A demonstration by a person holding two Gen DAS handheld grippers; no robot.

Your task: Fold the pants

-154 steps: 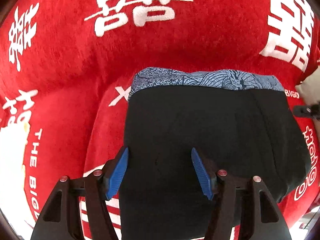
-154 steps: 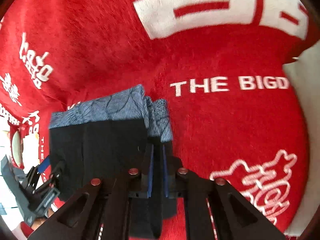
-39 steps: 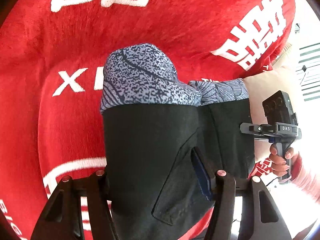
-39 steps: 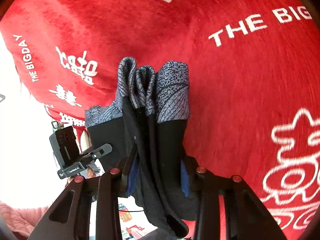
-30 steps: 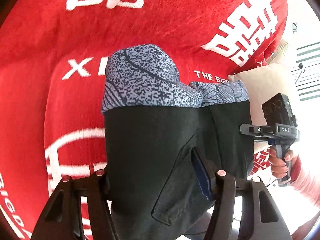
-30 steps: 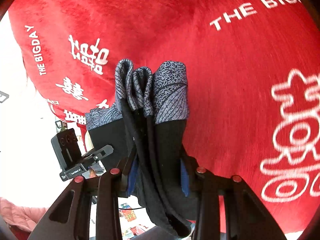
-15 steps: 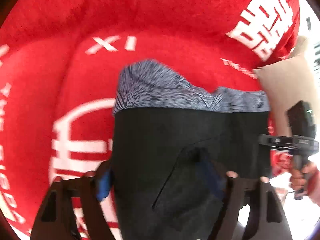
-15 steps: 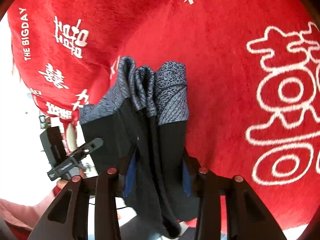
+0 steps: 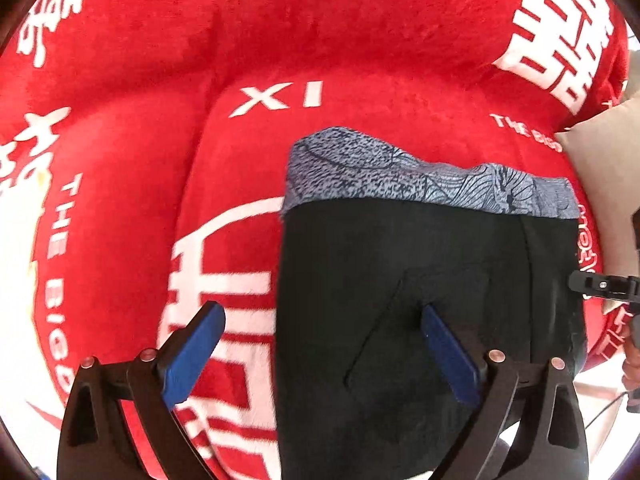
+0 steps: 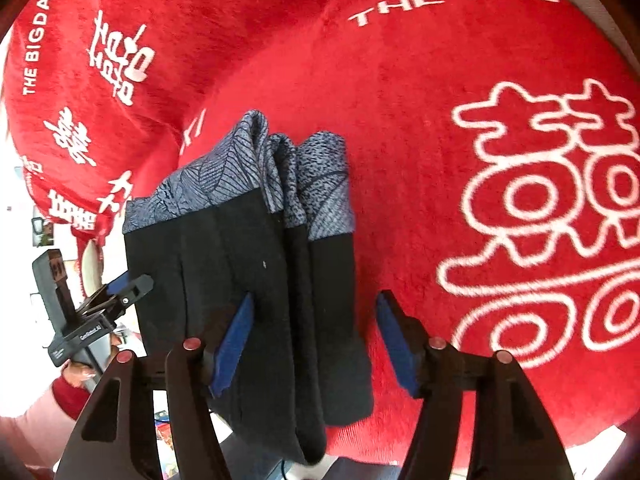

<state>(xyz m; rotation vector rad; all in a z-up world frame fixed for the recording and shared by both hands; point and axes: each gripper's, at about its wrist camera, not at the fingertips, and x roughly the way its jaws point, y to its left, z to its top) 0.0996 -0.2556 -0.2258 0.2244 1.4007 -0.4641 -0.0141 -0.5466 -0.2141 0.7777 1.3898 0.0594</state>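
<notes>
A: Where do the pants point(image 9: 424, 300) lie?

B: Folded into a dark bundle on the red blanket point(image 9: 160, 80) with white lettering. The grey patterned waistband point(image 9: 420, 176) is the far edge, and in the right wrist view it shows as several stacked layers point(image 10: 288, 172).

A: And the left gripper point(image 9: 320, 344)?

B: Its blue-padded fingers point(image 9: 192, 348) stand wide apart and hold nothing. One sits over the blanket just left of the pants, the other over the dark cloth.

A: The right gripper point(image 10: 316, 340)?

B: Also spread wide, gripping nothing. The left finger is over the pants, the right finger over bare blanket just right of them. Whether the pads touch the cloth, I cannot tell.

A: What else is around the pants?

B: A beige cushion point(image 9: 608, 168) to their right in the left wrist view. The left gripper's handle and the hand on it show left of the pants in the right wrist view point(image 10: 80, 320).

A: Room at the edges?

B: Open blanket lies beyond the waistband and to the left of the pants. The near end of the bundle hangs past the blanket's near edge point(image 10: 304, 432), with light floor and clutter beneath.
</notes>
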